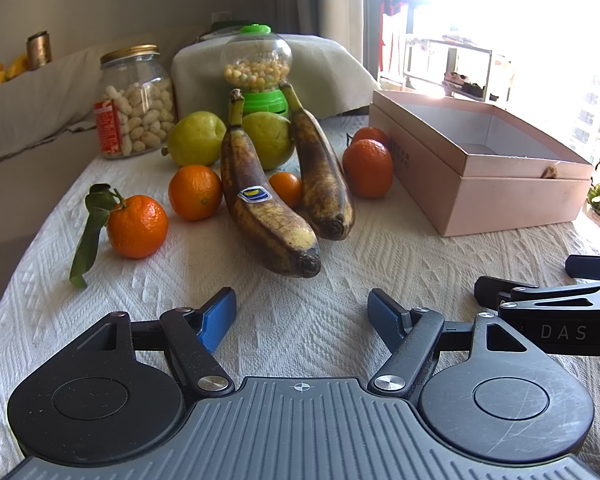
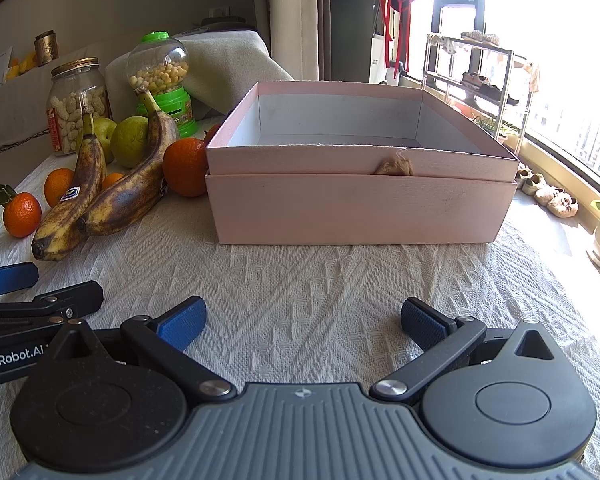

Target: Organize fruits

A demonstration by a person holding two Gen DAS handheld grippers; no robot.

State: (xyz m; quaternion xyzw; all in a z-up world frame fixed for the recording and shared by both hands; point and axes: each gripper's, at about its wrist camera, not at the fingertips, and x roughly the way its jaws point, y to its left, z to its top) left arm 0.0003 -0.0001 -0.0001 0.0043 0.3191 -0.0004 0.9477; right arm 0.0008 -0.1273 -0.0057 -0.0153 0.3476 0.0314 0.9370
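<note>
left gripper (image 1: 302, 316) open, empty, bananas (image 1: 267, 204) just ahead, oranges (image 1: 137, 226) either side, right gripper (image 2: 302, 326) open, empty, pink box (image 2: 360, 196) ahead on bench (image 2: 300, 280)

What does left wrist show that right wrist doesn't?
Left wrist only: the third, small orange in full between the bananas, and the leaf whole. Right wrist only: the box's white inside, no fruit visible in it, and the shoes by the window. Both: bananas, pears, peanut jar, both claws open.
</note>
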